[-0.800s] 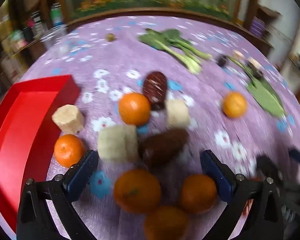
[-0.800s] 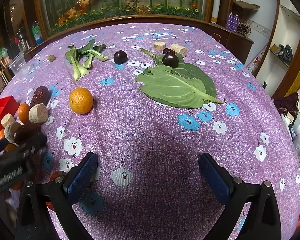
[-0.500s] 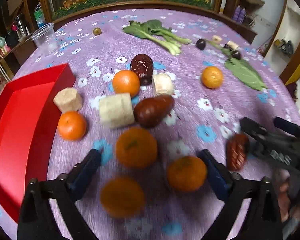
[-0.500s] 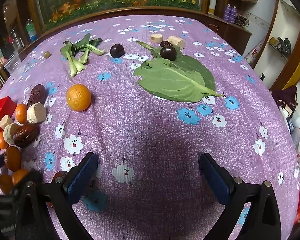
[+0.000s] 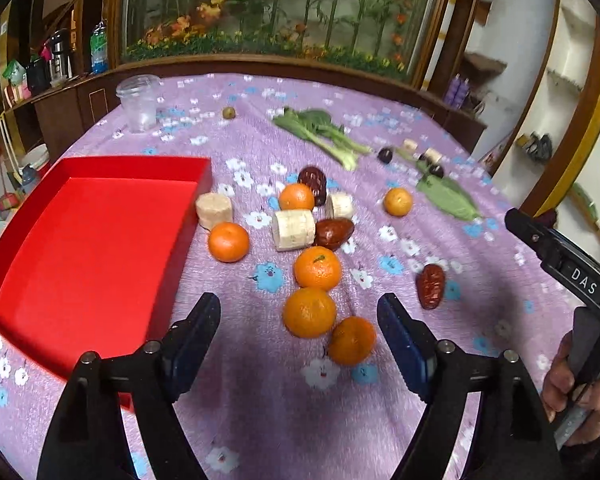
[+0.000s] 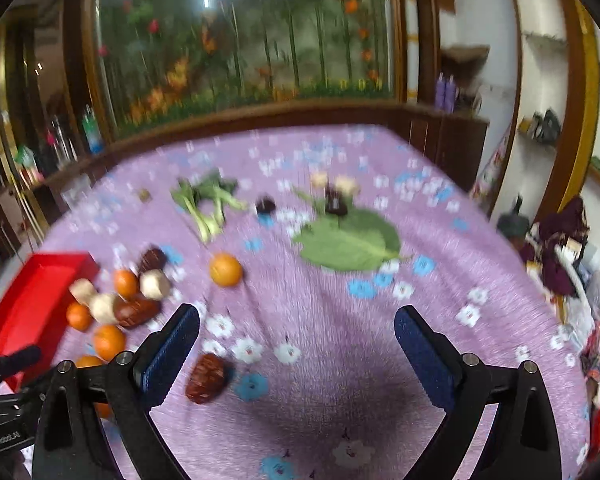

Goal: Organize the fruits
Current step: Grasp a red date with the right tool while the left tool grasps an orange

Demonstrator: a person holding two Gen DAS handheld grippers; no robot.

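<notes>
Right gripper [image 6: 296, 344] spread wide over purple cloth [image 6: 340, 320], red date [image 6: 206, 376] beside

A table under a purple flowered cloth [image 5: 228, 420] carries a red tray [image 5: 80, 248] at left, oranges [image 5: 317, 267], dates [image 5: 431, 285], far greens [image 5: 320, 132]

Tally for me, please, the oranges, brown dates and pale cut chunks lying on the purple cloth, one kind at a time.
Oranges: 6
Brown dates: 3
Pale chunks: 5
Total: 14
</notes>
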